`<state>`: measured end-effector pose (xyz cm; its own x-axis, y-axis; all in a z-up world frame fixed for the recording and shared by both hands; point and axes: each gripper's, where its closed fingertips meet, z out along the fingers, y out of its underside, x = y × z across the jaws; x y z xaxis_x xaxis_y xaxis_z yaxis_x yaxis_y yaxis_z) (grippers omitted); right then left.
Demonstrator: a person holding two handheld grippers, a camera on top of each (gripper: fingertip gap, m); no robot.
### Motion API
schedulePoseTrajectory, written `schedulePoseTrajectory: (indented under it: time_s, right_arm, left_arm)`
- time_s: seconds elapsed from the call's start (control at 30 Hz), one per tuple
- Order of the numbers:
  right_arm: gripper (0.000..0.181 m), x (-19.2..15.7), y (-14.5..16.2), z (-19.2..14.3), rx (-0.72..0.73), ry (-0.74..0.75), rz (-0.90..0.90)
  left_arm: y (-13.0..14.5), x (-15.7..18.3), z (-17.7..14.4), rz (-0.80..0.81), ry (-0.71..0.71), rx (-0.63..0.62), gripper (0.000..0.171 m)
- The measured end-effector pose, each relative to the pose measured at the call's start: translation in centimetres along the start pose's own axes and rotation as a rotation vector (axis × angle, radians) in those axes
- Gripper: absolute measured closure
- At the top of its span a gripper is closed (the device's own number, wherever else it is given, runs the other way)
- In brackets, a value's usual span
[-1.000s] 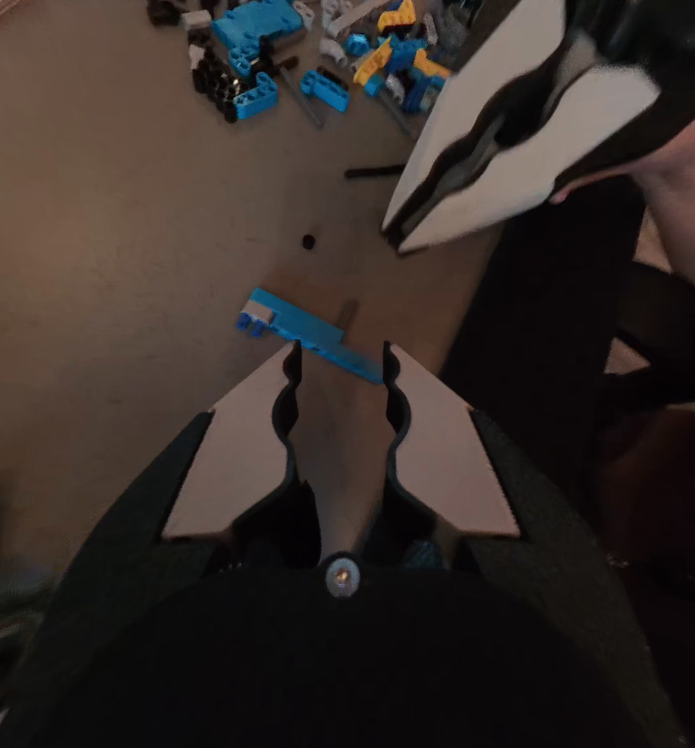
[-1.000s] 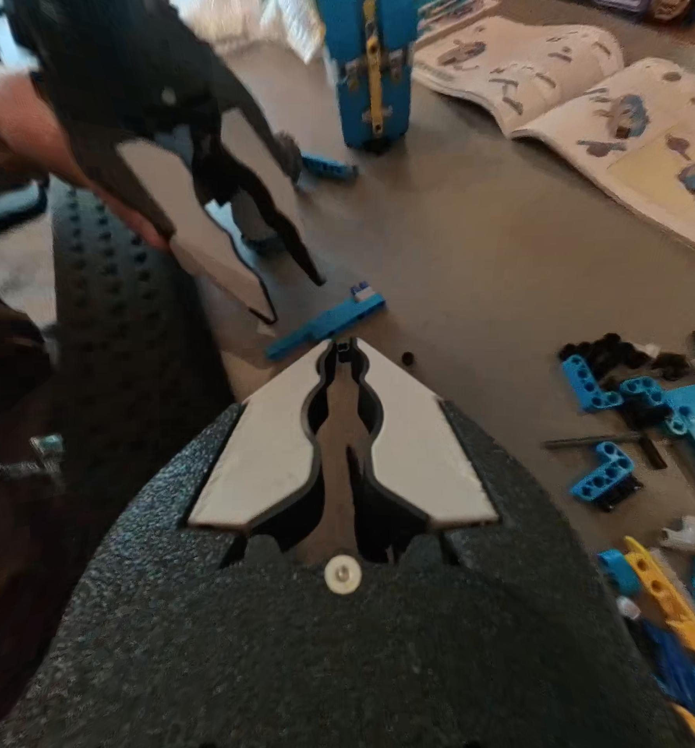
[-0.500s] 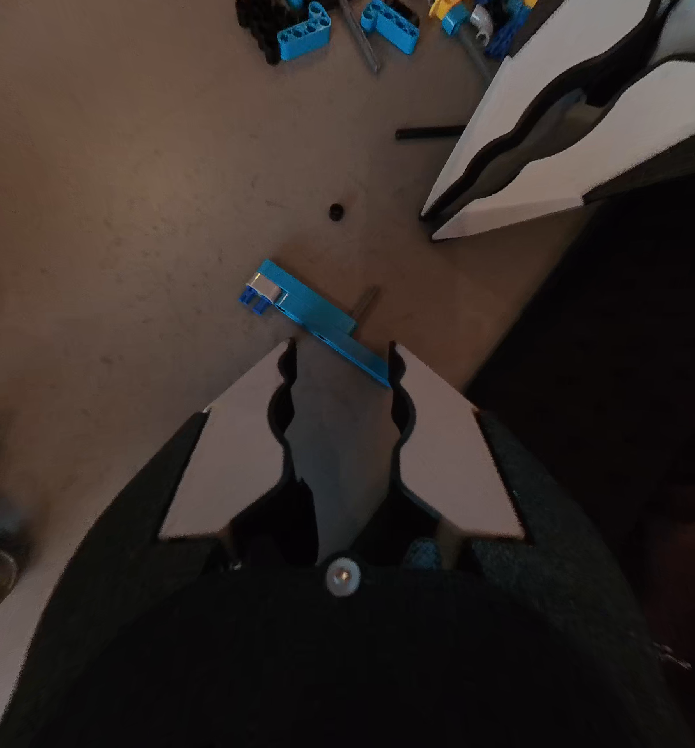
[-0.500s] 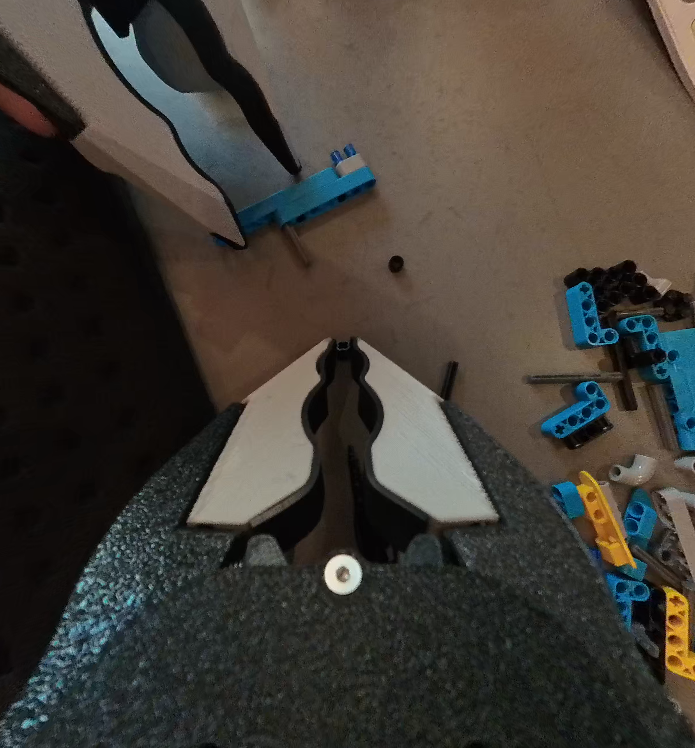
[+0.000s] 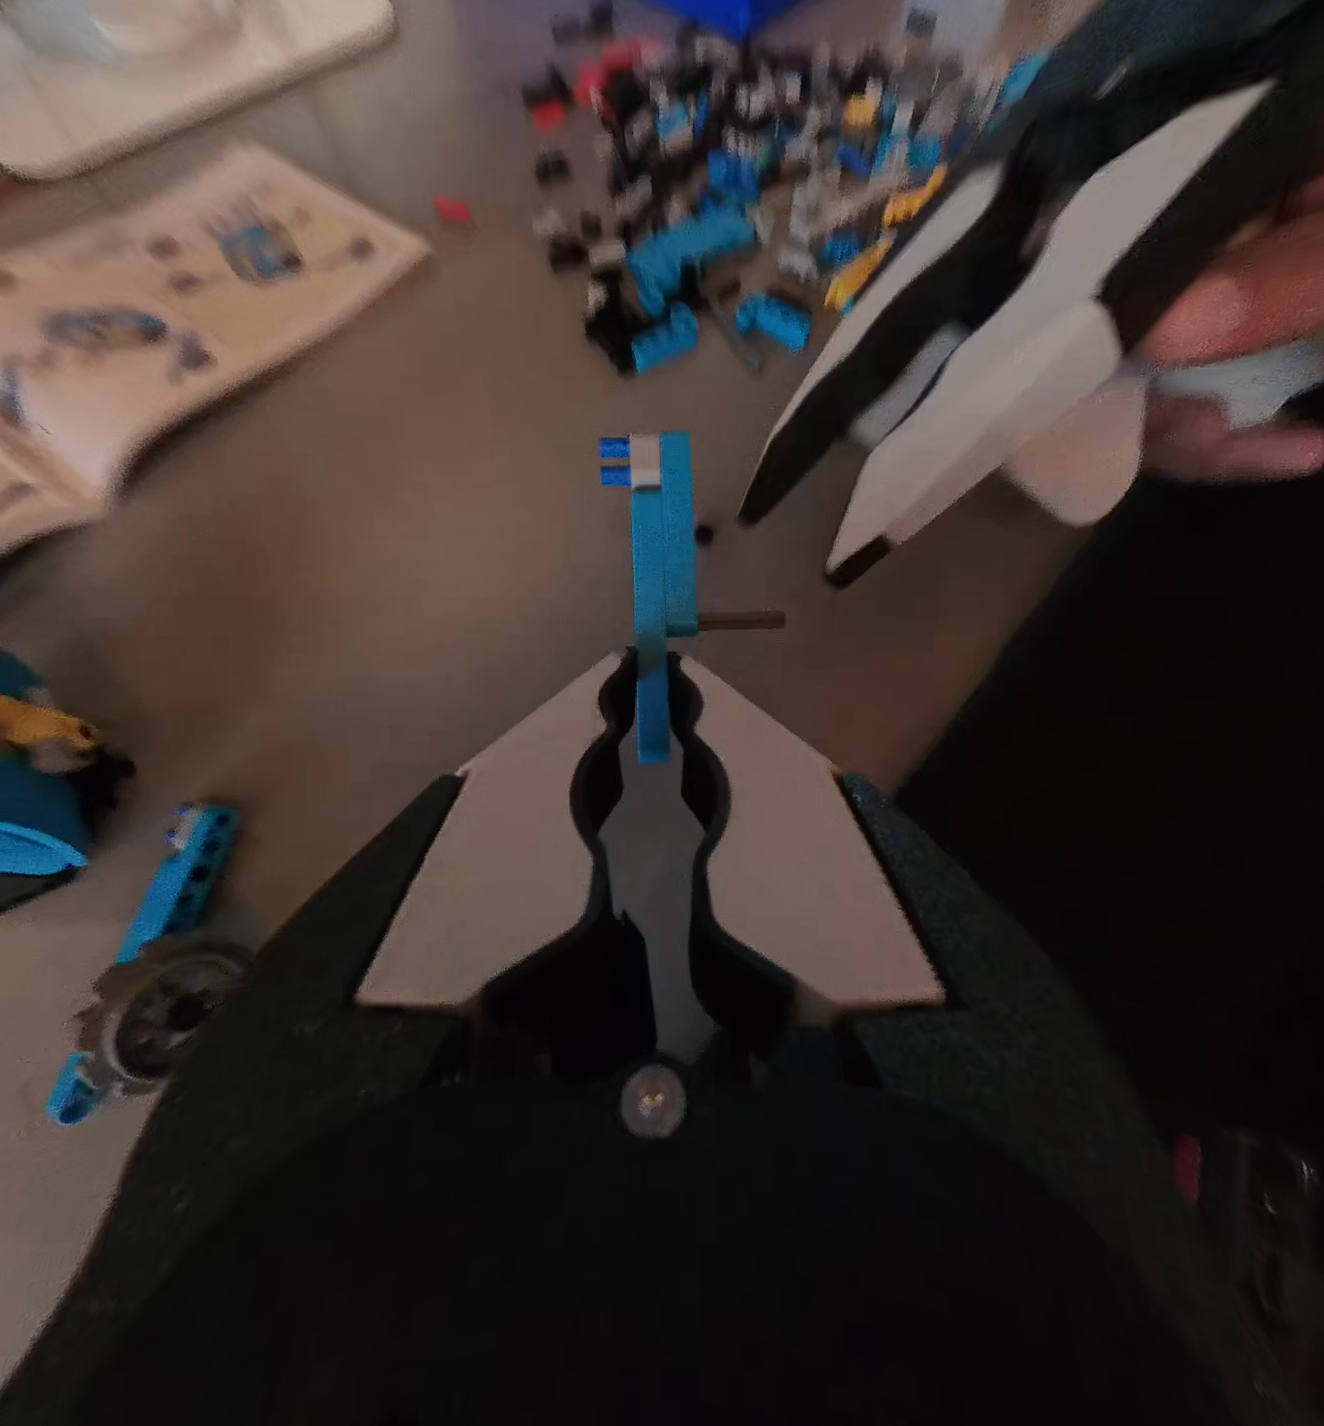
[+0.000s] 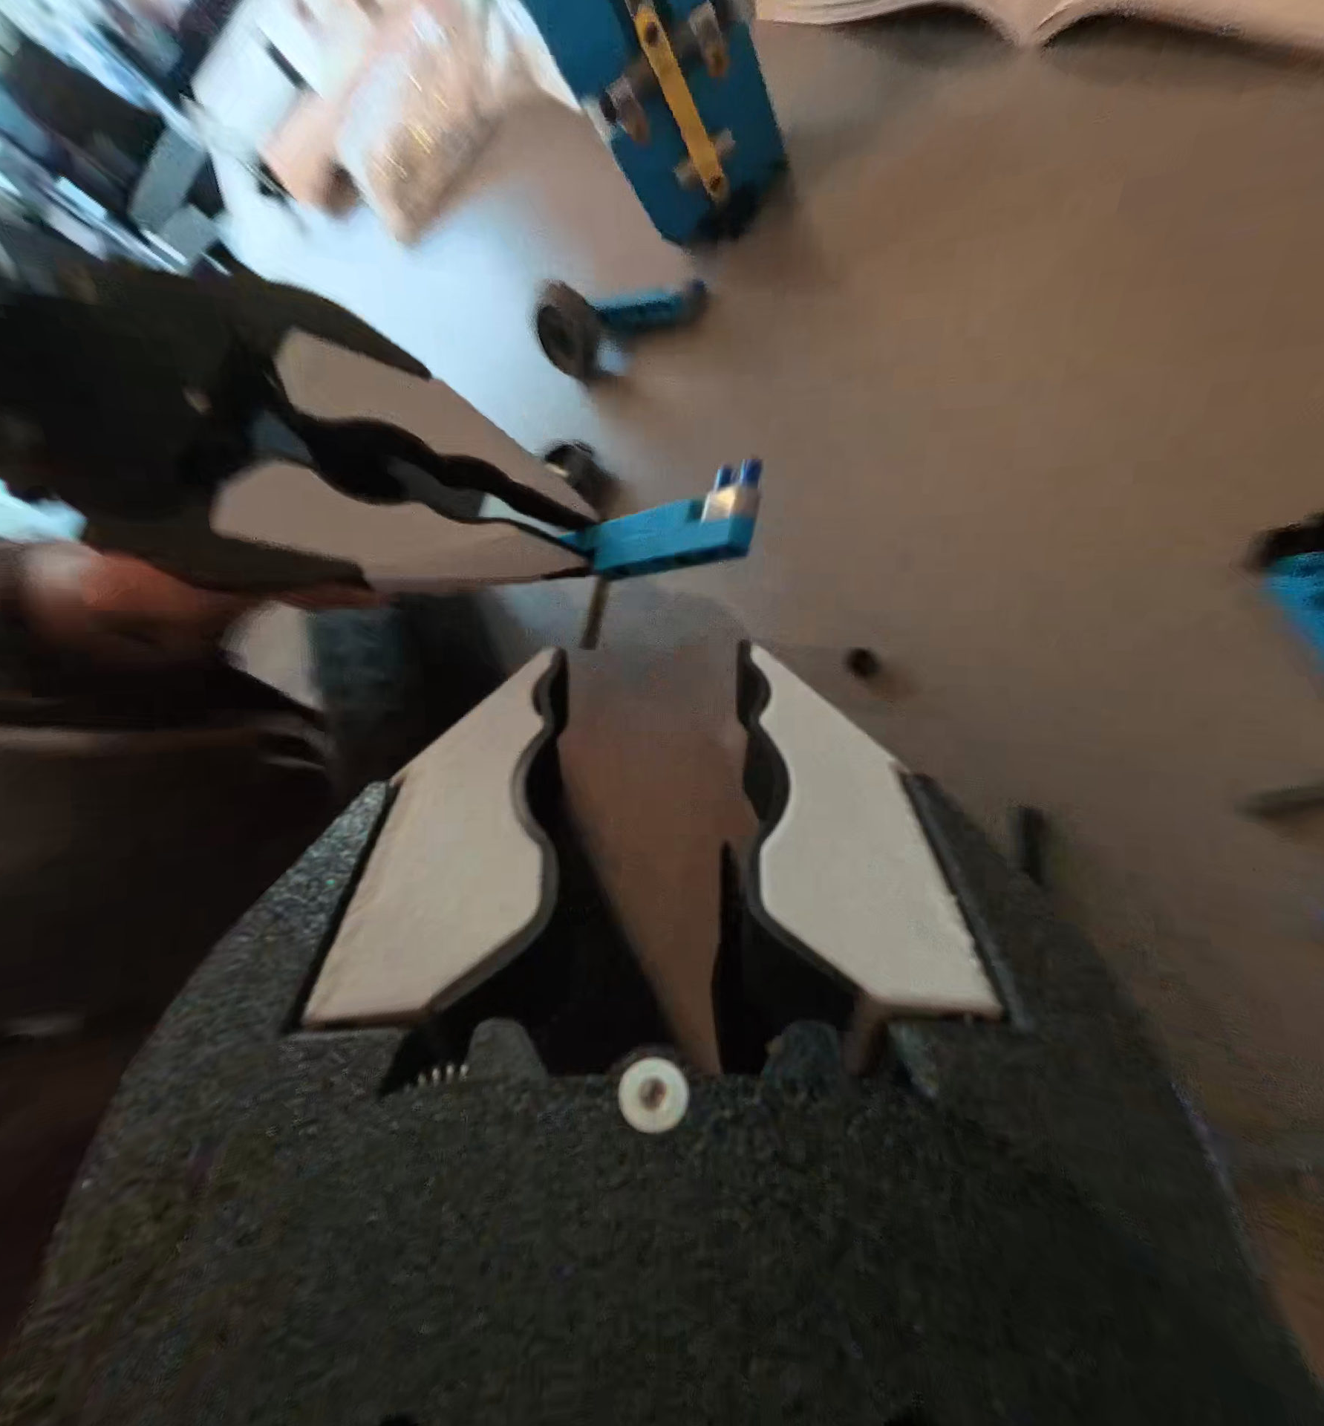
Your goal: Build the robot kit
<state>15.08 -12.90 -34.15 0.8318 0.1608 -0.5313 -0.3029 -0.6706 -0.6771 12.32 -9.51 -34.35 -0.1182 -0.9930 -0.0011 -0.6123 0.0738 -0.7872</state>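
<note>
My left gripper is shut on one end of a long blue beam and holds it up off the brown table. The beam carries a small grey block with dark blue pins at its far end and a thin dark axle sticking out sideways. In the right wrist view the same beam juts from the left gripper, with the axle hanging down. My right gripper is open and empty, just below the axle. It also shows in the left wrist view, right of the beam.
A pile of blue, black and yellow building pieces lies at the far side. An open instruction booklet lies at the left. A blue and yellow model, a wheel with a blue beam and a small black bush are on the table. My hands' fingertips stand some 5 centimetres from each other.
My left gripper has closed on the blue beam and lifted it off the table. My right gripper has opened and moved in close under the beam.
</note>
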Motion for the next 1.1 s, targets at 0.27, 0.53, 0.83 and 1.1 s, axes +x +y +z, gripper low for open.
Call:
schedulePoseTrajectory:
  time_s: [0.27,0.53,0.83,1.1]
  right_arm:
    - [0.173,-4.4,-4.8,-0.1,0.218,-0.297,0.161]
    - [0.173,-10.4,-4.4,0.2,0.051,-0.425,-0.104]
    - [0.159,-10.5,-5.5,0.1,0.076,-0.334,-0.187]
    - [0.15,1.2,3.3,-3.3,-0.329,0.314,-0.461]
  left_arm:
    - [-2.3,1.6,-3.2,0.014,0.042,0.204,0.162]
    - [-2.6,4.9,-8.2,-0.482,0.853,0.253,0.138]
    - [-2.5,3.9,-9.7,-0.441,0.86,0.347,0.165]
    - [-1.5,1.5,-7.6,-0.44,0.697,0.333,0.165]
